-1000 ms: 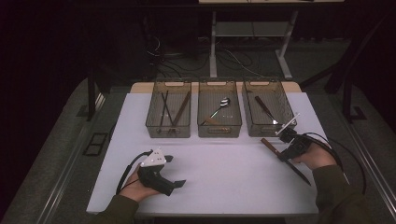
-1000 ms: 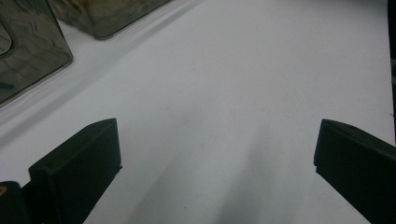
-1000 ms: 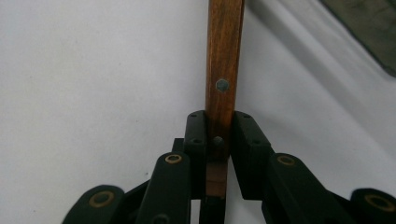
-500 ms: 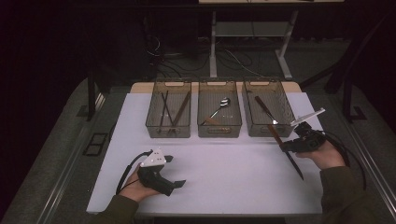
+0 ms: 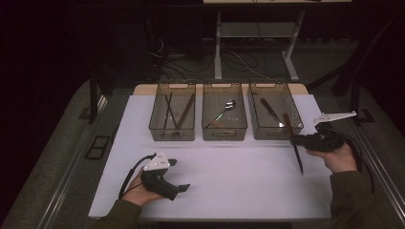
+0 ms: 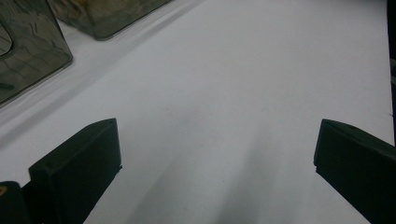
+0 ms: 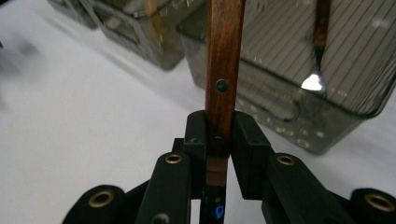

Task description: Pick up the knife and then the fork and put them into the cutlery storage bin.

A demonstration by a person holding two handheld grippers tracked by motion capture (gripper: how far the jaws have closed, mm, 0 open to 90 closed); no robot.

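- Right gripper (image 5: 295,140), clamped on a wood-handled knife (image 7: 223,70), has swung it from the table up against the right bin (image 5: 276,128); drop-in looks next.
- Left gripper (image 5: 177,175) rests released, jaws apart.

White table (image 5: 229,186) carries three seemingly smoky bins (image 5: 224,134).
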